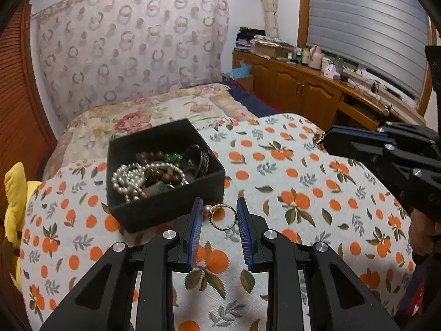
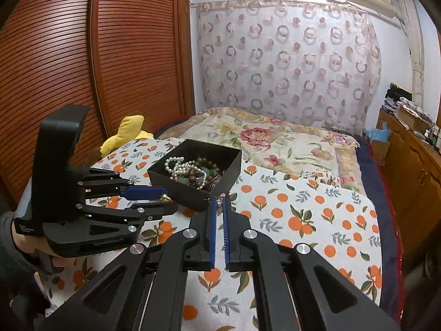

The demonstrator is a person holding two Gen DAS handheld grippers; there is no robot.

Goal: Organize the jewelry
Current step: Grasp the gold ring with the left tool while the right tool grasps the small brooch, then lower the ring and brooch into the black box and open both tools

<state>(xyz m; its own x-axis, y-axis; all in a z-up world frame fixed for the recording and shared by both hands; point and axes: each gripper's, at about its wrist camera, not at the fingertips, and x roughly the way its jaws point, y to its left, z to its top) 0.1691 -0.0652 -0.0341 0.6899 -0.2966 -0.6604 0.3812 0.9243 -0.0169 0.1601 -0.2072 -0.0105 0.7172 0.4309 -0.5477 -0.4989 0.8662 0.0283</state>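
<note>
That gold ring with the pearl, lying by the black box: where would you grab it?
Across the thin band of the ring, from above: it lies flat on the cloth, pearl at its left. The left gripper already straddles it, jaws open on either side, so closing there should pinch the band, clear of the box.

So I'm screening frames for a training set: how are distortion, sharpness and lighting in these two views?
Left wrist view: strong fisheye bowing with dark corner vignetting; the gold pearl ring between the open left claw is sharp, under even indoor light. Right wrist view: same bowing, the wardrobe curves; the small piece pinched in the right claw is too tiny to make out; the black jewelry box is clear.
</note>
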